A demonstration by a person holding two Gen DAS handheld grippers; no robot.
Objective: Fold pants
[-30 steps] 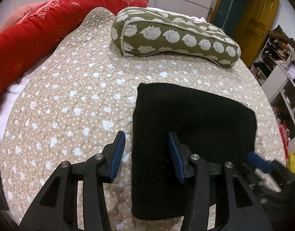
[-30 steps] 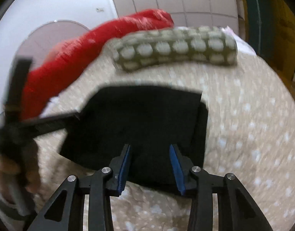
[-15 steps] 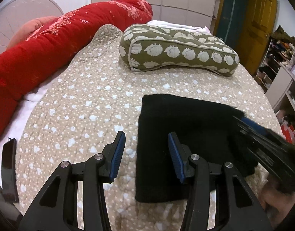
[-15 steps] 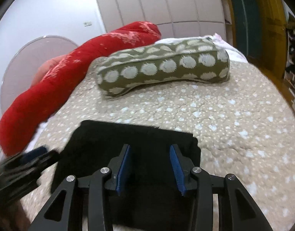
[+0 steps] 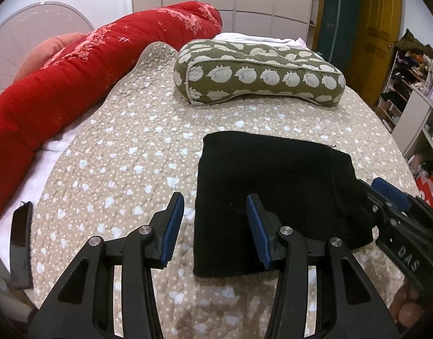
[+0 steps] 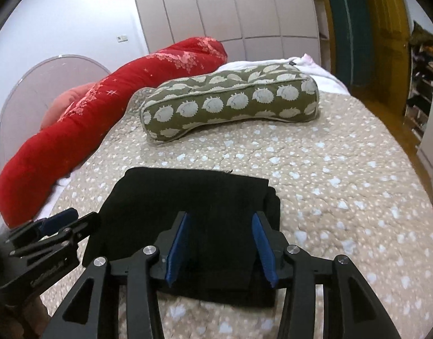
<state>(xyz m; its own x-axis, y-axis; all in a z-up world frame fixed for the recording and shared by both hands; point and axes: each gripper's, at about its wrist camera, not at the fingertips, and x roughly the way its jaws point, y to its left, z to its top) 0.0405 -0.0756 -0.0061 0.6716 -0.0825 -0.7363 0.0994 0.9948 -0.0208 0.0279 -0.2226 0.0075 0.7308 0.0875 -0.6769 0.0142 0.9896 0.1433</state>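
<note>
The black pants (image 5: 278, 192) lie folded into a flat rectangle on the beige quilted bedspread (image 5: 126, 152). My left gripper (image 5: 215, 200) hovers open above the pants' near left edge, with nothing between its blue pads. My right gripper (image 6: 220, 217) hangs over the near edge of the pants (image 6: 188, 192). Its jaws are opening, and the cloth lies below them, not pinched. Each gripper shows in the other's view: the right gripper (image 5: 391, 195) at the pants' right side, the left gripper (image 6: 58, 220) at their left side.
A green pillow with pale hedgehog shapes (image 5: 256, 73) lies across the far part of the bed. A long red bolster (image 5: 75, 84) runs along the left side. A flat black object (image 5: 20, 248) lies at the bed's left edge. Shelves (image 5: 414, 107) stand at the right.
Both grippers have drawn back and up from the pants, so more of the bed shows. The right gripper's jaws stand slightly wider. The pants have not moved.
</note>
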